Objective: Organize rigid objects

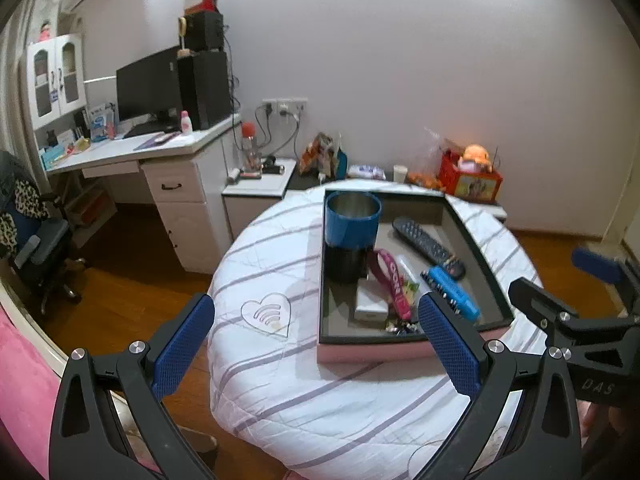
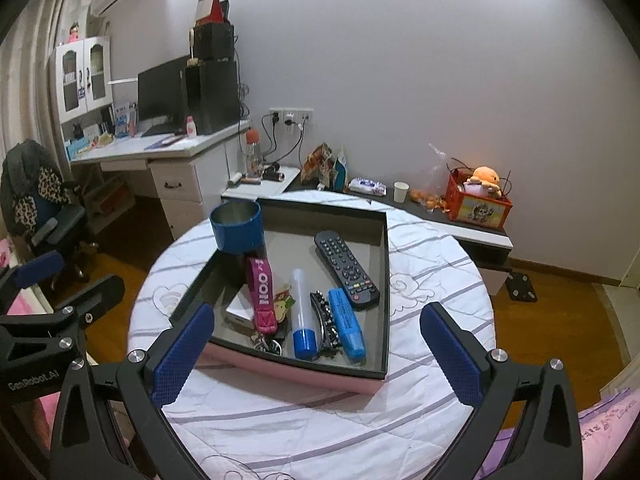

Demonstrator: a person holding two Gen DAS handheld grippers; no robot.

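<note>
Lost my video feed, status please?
Left gripper and right gripper open, empty. Cup, remote, highlighter and the rest lie in the box. Nothing in the way.

"GenRobot.AI" on left gripper [image 2: 60, 280], "DAS" on right gripper [image 1: 560, 276]

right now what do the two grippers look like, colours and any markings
Both match: black plastic frames with triangular cutouts and silver screws, each finger faced with a blue textured pad. The left gripper and right gripper differ only in visible lettering: "DAS" on the right one's body, "GenRobot.AI" on the left's. No cables or sleeves show.
</note>
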